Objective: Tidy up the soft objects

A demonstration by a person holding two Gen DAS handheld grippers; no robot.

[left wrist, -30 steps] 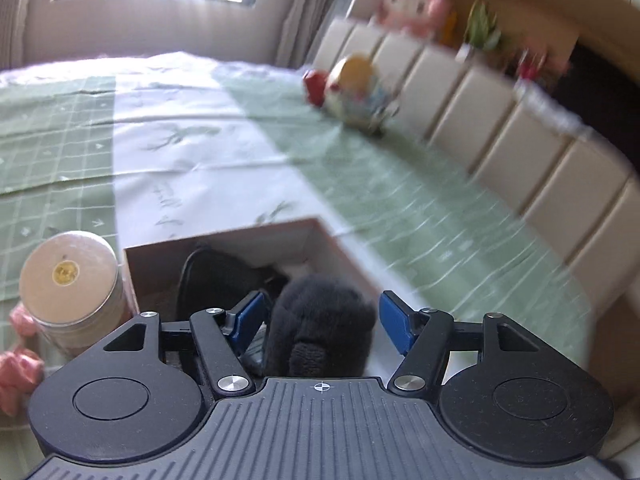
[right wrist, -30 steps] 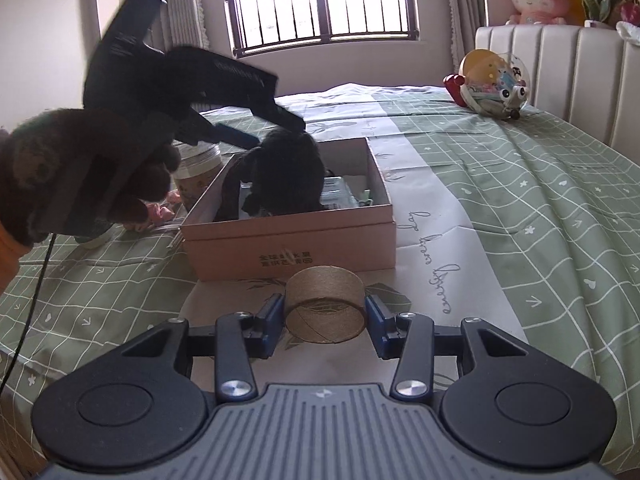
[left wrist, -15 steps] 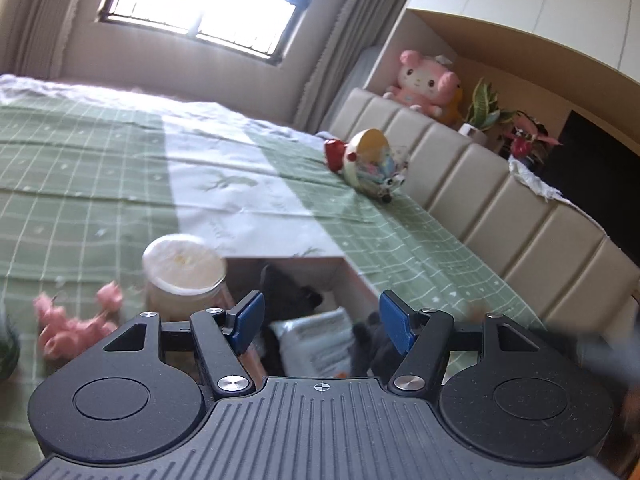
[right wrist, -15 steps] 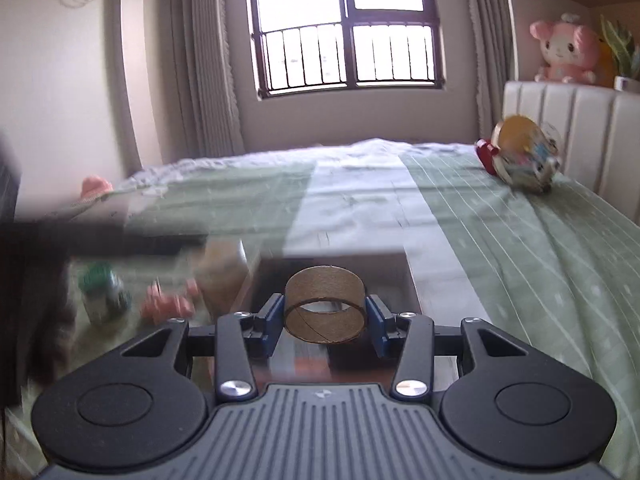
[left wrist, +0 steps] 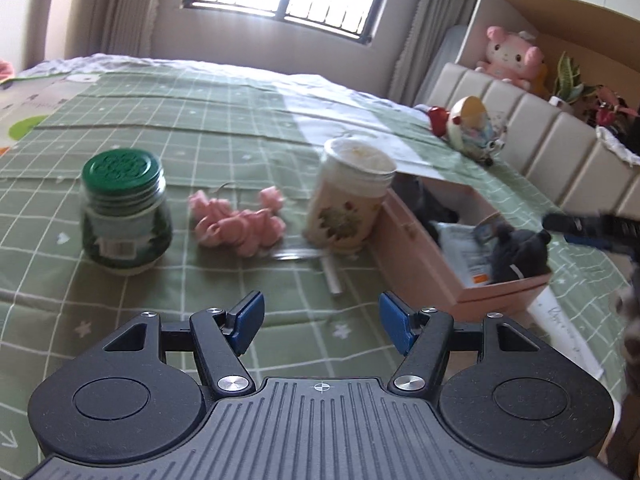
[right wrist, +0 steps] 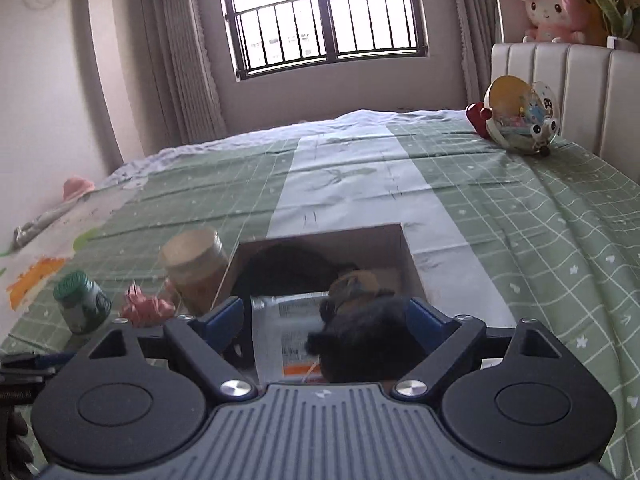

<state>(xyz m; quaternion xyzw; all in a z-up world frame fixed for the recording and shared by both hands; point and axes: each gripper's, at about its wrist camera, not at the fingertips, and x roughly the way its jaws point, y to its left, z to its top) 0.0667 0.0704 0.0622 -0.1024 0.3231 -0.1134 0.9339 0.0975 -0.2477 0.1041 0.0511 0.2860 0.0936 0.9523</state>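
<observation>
Over the box (right wrist: 408,256), right gripper (right wrist: 324,320) hangs released; left gripper (left wrist: 320,316) released above bedspread (left wrist: 200,128).

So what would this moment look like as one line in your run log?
left gripper: open, empty, over bedspread | right gripper: open over box | dark plush: in box | pink plush: outside

The bed (left wrist: 248,120) wears a green sheet with a white grid, tiny stars and a pale central band. A dark green lid tops the green jar (left wrist: 124,212). The pink flower bunch (left wrist: 236,224) lies beside a cream floral canister (left wrist: 348,196). The box (left wrist: 424,256) is pink; the plush (left wrist: 520,256) inside is black.
</observation>
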